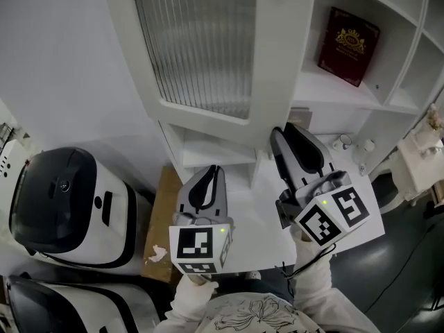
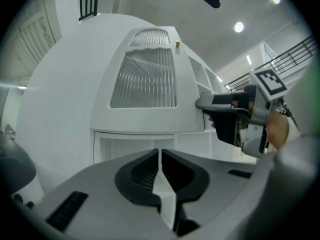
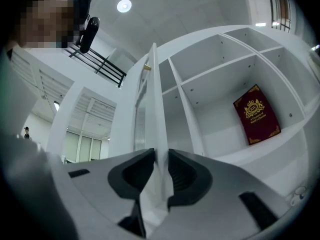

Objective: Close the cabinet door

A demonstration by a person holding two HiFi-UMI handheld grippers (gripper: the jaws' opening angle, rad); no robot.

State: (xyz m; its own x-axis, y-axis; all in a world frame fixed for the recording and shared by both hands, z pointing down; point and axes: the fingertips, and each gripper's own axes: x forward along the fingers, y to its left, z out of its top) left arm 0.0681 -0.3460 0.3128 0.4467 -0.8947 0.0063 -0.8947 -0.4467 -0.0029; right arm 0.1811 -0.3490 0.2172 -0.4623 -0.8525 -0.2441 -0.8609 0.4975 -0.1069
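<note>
The cabinet door [image 1: 201, 47] stands swung well out from the white cabinet [image 1: 388, 96], so the shelves behind it lie open. Judging from that, none of the closing swing is done. What seems done is the grip. The right gripper [image 1: 286, 130] sits at the door's free edge, low on the frame, and its jaws are clenched on that edge. What remains is to swing the door back across the cabinet front and let go.

The left gripper [image 1: 214, 169] hangs below the door, in front of the cabinet's lower open shelf, with its jaws pressed together on nothing.

Only the right gripper view shows the door [image 3: 152, 109] edge-on, running up from between the jaws of the right gripper [image 3: 160, 159]. It also shows the compartments to the door's right, with a dark red book [image 3: 256, 115] leaning inside one. The left gripper view gives the door's ribbed glass face [image 2: 145, 79] instead, seen past the left gripper's [image 2: 160, 156] tips. Only the head view shows a black-and-white appliance [image 1: 69, 207] to the cabinet's left.
</note>
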